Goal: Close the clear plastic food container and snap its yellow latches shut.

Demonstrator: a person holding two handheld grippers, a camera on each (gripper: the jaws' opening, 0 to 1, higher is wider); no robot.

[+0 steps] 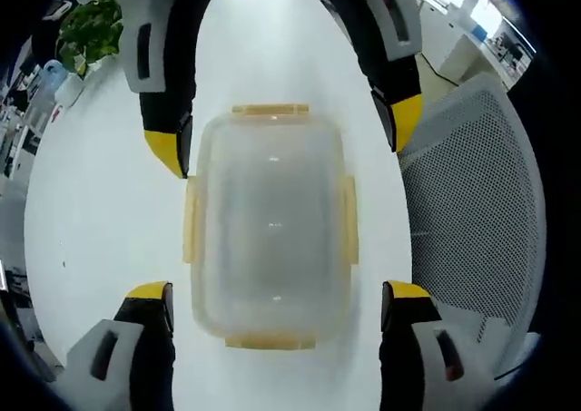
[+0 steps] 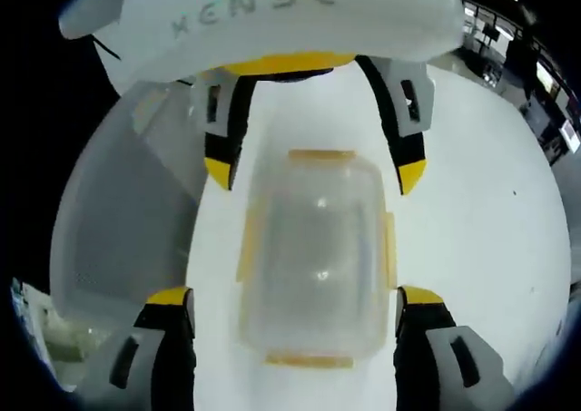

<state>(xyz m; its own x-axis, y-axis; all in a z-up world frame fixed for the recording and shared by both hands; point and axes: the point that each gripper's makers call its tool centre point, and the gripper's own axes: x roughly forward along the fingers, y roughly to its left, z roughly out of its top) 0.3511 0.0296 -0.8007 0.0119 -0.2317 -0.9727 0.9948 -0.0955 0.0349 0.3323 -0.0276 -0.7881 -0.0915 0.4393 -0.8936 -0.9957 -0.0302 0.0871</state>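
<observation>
You are hovering both grippers, left gripper (image 1: 276,300) and right gripper (image 2: 295,306), jaws spread wide and empty, over the lidded container (image 1: 270,228) on the white table (image 1: 100,193); next, press its yellow latches (image 1: 192,220) down.

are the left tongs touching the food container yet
Apart. In the left gripper view the left tongs stand open on either side of the clear container, with bare white table showing between each yellow tip and the container's sides.

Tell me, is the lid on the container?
Yes: the lid sits on the container. Whether its yellow latches are snapped, cannot tell.
</observation>
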